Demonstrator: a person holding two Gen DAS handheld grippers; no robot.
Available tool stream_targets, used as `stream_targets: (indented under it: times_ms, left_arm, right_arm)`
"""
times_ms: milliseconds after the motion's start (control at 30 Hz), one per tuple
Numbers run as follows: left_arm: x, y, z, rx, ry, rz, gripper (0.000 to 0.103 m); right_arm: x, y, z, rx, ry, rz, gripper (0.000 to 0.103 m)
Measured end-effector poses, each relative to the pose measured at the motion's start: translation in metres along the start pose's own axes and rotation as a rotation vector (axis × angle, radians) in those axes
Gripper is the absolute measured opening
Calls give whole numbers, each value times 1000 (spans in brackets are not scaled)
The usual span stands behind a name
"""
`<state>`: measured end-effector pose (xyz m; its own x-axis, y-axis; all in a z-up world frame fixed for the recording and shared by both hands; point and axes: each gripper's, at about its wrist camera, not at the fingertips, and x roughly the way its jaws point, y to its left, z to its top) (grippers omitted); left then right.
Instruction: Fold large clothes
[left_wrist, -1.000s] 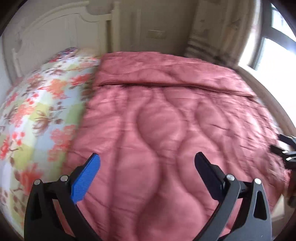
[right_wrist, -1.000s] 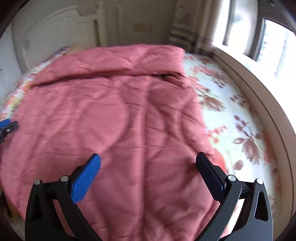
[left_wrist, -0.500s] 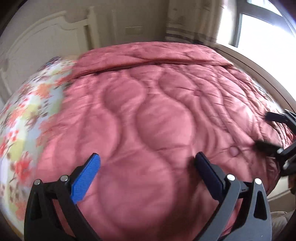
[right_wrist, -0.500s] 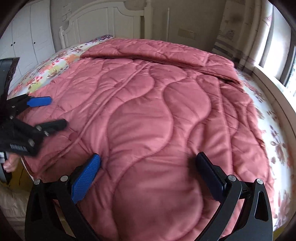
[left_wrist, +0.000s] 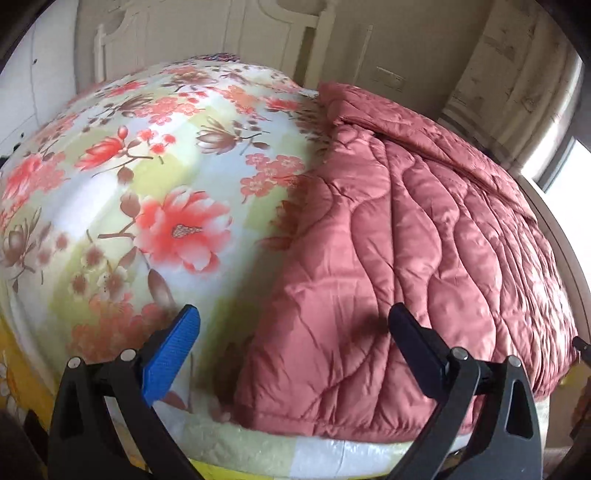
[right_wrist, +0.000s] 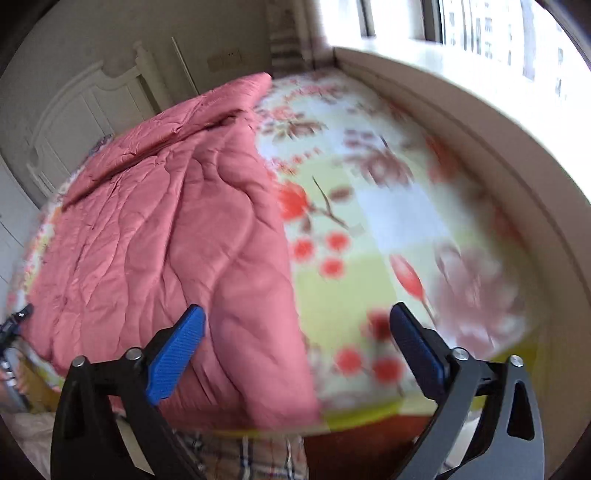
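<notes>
A large pink quilted blanket (left_wrist: 413, 266) lies spread on a bed with a floral sheet (left_wrist: 147, 192); its far end is folded back near the headboard. My left gripper (left_wrist: 295, 343) is open and empty, hovering over the blanket's near left corner at the foot of the bed. In the right wrist view the blanket (right_wrist: 166, 236) covers the left part of the bed and the floral sheet (right_wrist: 388, 221) shows to its right. My right gripper (right_wrist: 295, 343) is open and empty, above the blanket's near right corner.
A white headboard (left_wrist: 207, 40) stands at the far end. A low wall and window sill (right_wrist: 498, 140) run along the bed's right side. Striped curtains (left_wrist: 509, 66) hang at the far right. Checked fabric (right_wrist: 251, 454) shows below the bed's foot.
Both grippers have swung outward: the left view now faces the blanket's left edge and bare sheet, the right view its right edge and bare sheet. Both stay open.
</notes>
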<state>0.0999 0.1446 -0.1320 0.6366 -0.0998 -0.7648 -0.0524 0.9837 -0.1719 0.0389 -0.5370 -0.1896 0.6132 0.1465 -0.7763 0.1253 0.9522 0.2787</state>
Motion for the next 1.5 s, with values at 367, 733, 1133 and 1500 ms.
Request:
stream_targets:
  times_ms: [367, 733, 1133, 1500]
  left_arm:
    - [18, -51, -4, 32, -2, -345, 25]
    - [-133, -10, 12, -20, -245, -779, 16]
    - [4, -6, 134, -438, -153, -700, 84]
    - [42, 48, 161, -451, -206, -363, 100]
  right_arm:
    - [22, 63, -11, -127, -86, 292, 24]
    - [-106, 39, -10, -78, -275, 766, 19]
    - [-37, 103, 144, -32, -308, 601, 28]
    - [35, 44, 174, 191, -264, 489, 90]
